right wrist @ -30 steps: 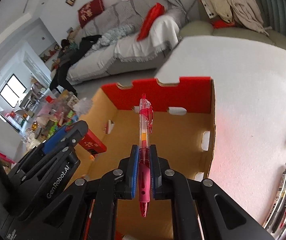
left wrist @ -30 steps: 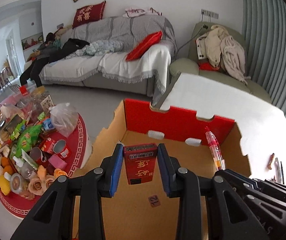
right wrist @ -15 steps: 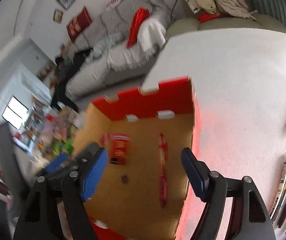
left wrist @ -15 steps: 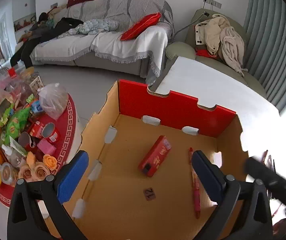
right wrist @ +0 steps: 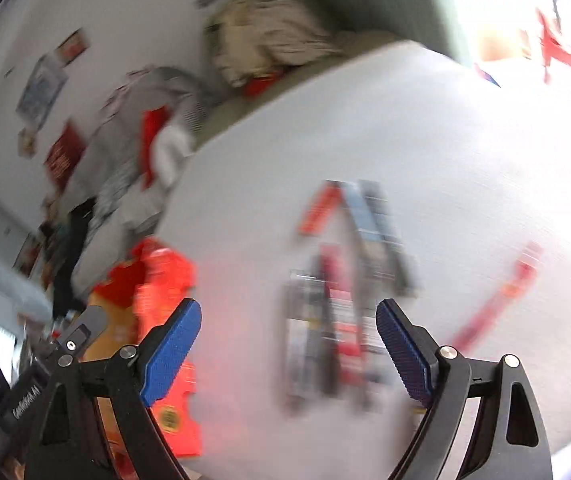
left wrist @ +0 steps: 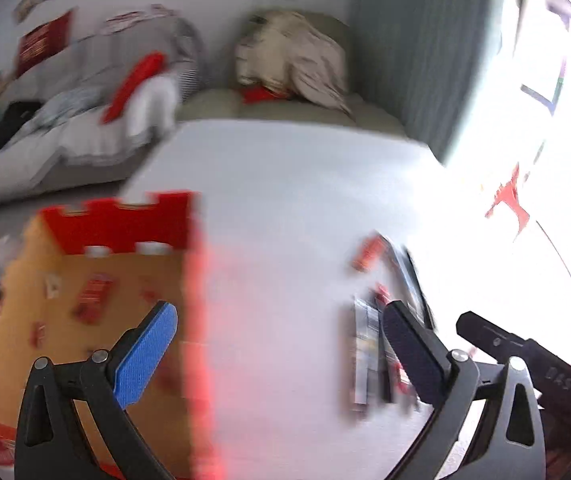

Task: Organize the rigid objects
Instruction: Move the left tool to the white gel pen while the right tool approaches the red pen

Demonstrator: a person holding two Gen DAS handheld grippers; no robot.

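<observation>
While both views are smeared by motion blur, the left gripper [left wrist: 281,350] plainly has its jaws spread wide with nothing between them, above the white table [left wrist: 285,184] just right of the cardboard box [left wrist: 85,220], in which a red packet [left wrist: 93,298] lies on the floor. Likewise spread and empty, the right gripper [right wrist: 287,350] hangs over a row of pens [right wrist: 333,320] lying side by side on the table, with a small red bar [right wrist: 319,208] beyond them and a red pen [right wrist: 501,300] apart to the right.
</observation>
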